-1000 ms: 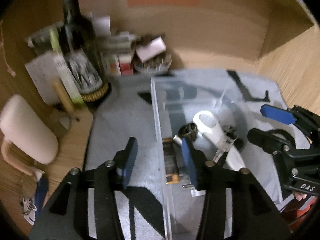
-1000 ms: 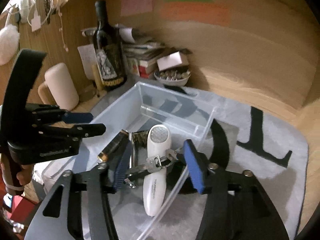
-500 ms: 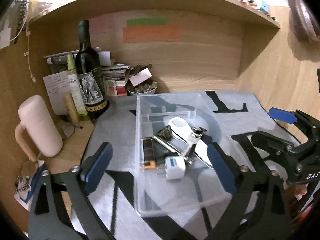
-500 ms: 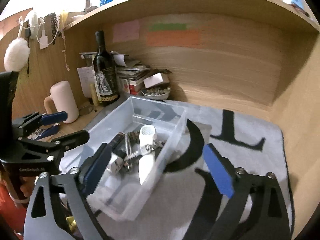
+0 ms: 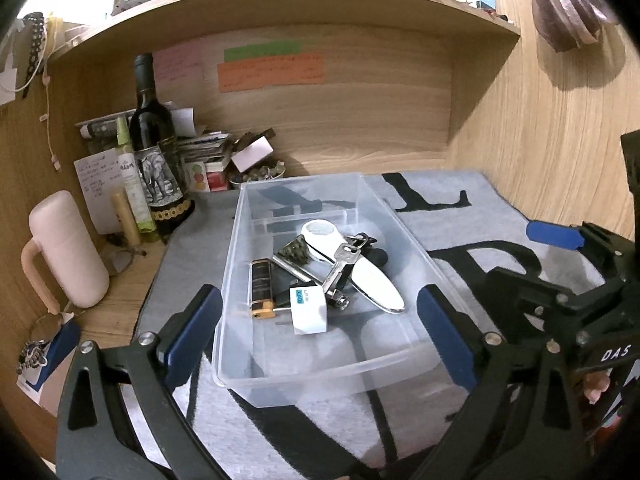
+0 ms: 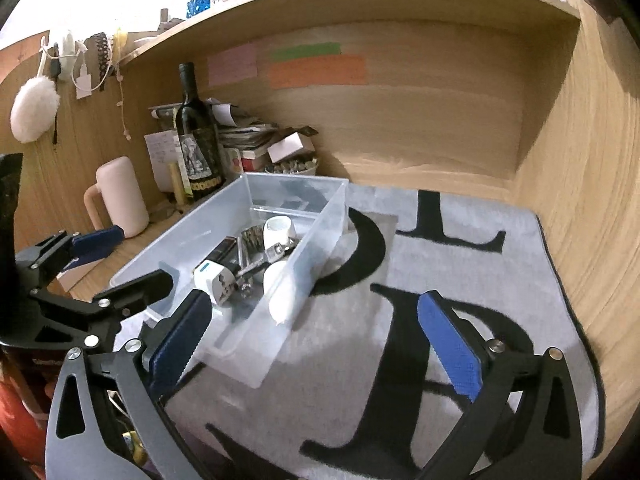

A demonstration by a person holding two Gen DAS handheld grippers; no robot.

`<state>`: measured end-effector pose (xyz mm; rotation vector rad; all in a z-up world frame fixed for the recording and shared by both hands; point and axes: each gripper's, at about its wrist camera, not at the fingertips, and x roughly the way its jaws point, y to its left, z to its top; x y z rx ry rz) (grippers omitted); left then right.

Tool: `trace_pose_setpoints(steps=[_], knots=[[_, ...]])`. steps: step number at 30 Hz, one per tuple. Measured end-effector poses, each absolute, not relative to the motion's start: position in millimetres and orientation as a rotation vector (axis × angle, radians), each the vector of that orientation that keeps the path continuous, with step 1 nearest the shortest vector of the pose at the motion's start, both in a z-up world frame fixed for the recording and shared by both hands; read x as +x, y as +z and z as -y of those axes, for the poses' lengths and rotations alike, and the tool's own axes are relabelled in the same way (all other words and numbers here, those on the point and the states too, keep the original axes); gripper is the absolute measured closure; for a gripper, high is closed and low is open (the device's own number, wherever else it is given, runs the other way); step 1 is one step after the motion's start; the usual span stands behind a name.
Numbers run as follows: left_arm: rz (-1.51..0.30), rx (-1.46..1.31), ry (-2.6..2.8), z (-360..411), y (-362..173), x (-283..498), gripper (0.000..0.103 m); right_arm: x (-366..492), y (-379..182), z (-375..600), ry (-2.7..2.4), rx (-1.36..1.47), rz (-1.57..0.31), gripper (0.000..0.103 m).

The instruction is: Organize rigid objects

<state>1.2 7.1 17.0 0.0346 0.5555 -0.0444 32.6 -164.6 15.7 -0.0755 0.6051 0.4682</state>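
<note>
A clear plastic bin [image 5: 304, 376] stands on the grey mat. It holds a white oval device [image 5: 360, 276], keys [image 5: 340, 262], a dark lighter-like bar [image 5: 261, 284], a white plug adapter [image 5: 308, 312] and a small metal piece [image 5: 296, 250]. My left gripper [image 5: 316, 312] hangs open in front of the bin's near end, its fingers apart from the walls. My right gripper [image 6: 312, 320] is to the bin's right over the mat; its jaws are opening with nothing between them. Each gripper shows in the other's view: the right gripper [image 5: 532, 260], the left gripper [image 6: 120, 260].
A wine bottle [image 5: 154, 148], a pink jug [image 5: 66, 248], a bowl [image 5: 258, 174] and stacked papers crowd the back left corner. Wooden walls close the back and the right side. The grey mat [image 6: 460, 272] with black letters stretches to the right of the bin.
Both grippers have pulled back from the bin and opened wide. A second ago each stood half shut, close over one of the bin's side walls.
</note>
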Motion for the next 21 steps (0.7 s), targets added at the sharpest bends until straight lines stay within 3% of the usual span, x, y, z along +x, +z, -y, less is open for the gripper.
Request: trace_pose_setpoints(steps=[21], knots=[[-0.565,0.009,-0.034,-14.6,13.3,2.9,0.003,30.7,13.1,154.4,0.495,-0.083,-0.607,0.0]])
